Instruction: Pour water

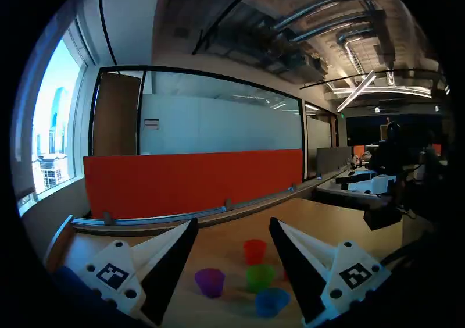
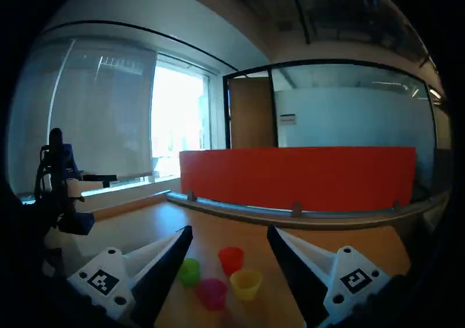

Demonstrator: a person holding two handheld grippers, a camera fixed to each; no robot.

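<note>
Nearest each lens, the left claw (image 1: pixel 233 220) stands spread wide with nothing between its fingers, and the right claw (image 2: pixel 229 228) is likewise agape and empty. Just beyond, small plastic cups cluster upright on the wooden table (image 1: pixel 331 211): a blue cup (image 1: pixel 272 302), purple cup (image 1: pixel 210 281), green cup (image 1: pixel 260 277) and red cup (image 1: pixel 254 251) before the left claw, with a pink cup (image 2: pixel 211 293) and yellow cup (image 2: pixel 246 284) before the right. Farther back runs an orange partition (image 1: pixel 192 179). By my judgement nothing is done yet: no cup is gripped, and whether any holds water cannot be told. Grasping, lifting and tilting are all left.
</note>
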